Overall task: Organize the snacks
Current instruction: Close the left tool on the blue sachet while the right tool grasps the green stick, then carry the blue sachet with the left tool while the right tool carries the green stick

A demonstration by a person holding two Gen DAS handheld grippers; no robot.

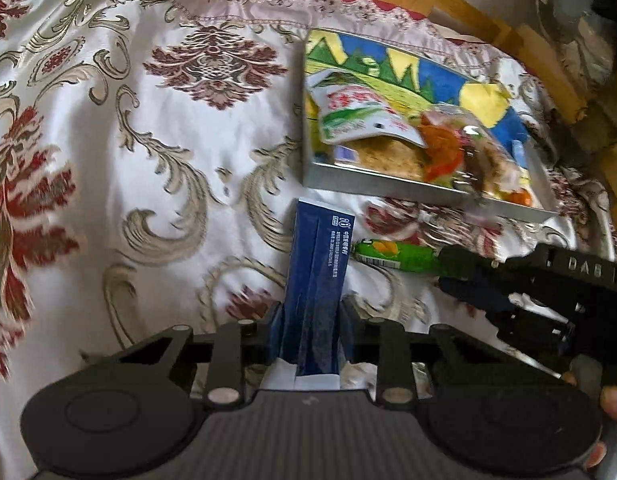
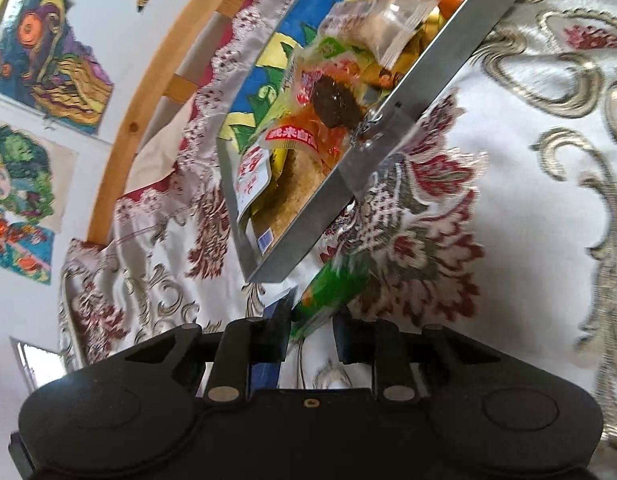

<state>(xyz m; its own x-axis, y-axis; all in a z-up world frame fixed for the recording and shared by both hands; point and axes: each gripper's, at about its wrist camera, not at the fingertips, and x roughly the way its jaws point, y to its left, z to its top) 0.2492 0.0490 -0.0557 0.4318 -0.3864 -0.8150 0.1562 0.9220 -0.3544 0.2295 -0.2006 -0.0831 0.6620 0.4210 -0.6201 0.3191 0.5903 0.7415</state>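
Wide stretch of patterned cloth (image 1: 108,140) lies free to the left on the surface, while the metal tray (image 1: 388,186) of snacks crowds the far right edge by the wooden rail (image 1: 460,12). The left hand-held gripper (image 1: 308,316) angles steeply down, its jaws pressed on a blue box (image 1: 316,264) standing out ahead. Coming in from the right, the right hand-held gripper (image 2: 310,320) tilts down toward the tray's near corner, pinching a green packet (image 2: 328,292) just short of it.
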